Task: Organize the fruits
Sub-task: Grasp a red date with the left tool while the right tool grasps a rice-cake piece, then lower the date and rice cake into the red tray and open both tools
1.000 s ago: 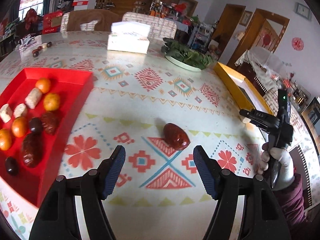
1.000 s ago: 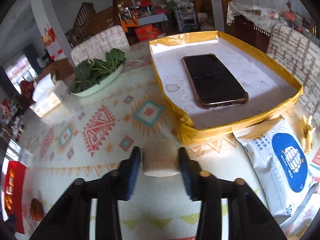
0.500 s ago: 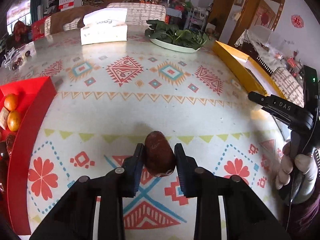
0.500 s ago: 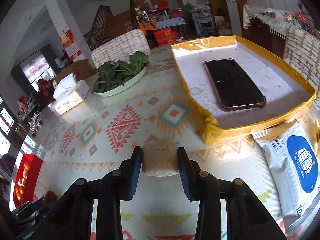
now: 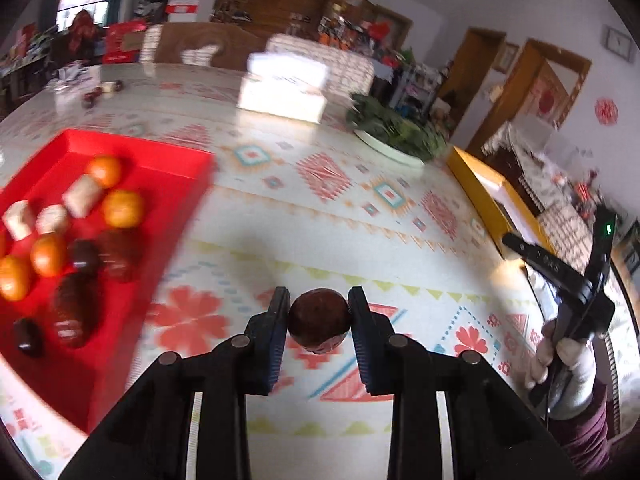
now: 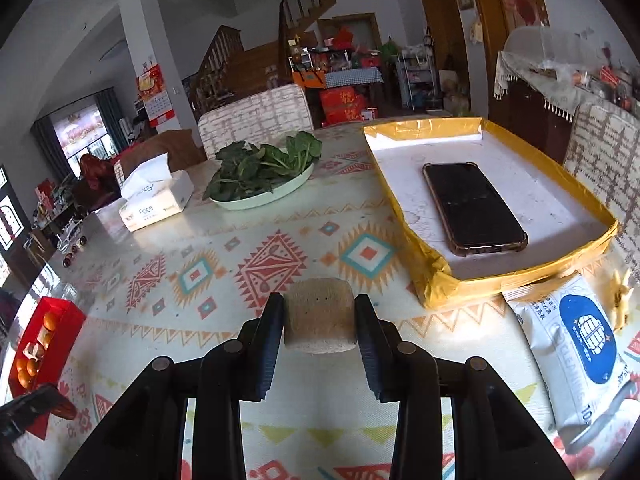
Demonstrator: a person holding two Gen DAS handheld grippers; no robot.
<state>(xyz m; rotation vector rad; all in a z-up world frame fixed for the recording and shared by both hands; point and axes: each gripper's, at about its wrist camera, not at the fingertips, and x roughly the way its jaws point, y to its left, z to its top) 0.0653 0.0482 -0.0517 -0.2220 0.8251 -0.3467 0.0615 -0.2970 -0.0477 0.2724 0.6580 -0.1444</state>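
Fruits: dark red date [image 5: 318,320] pinched in the left tool [image 5: 318,322], over the patterned counter [image 5: 340,208].
Right tool [image 6: 319,320] clamps a beige chunk [image 6: 319,314]; red tray [image 5: 168,184] holds oranges off left. A second ago that date lay loose between wide jaws, which have just been closing onto it.

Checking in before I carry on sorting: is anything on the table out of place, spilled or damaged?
Nothing is spilled or broken. One oddity: a phone lies in the yellow-edged tray, whose near corner is crumpled. A few small dark fruits sit loose at the table's far edge, away from the red tray.
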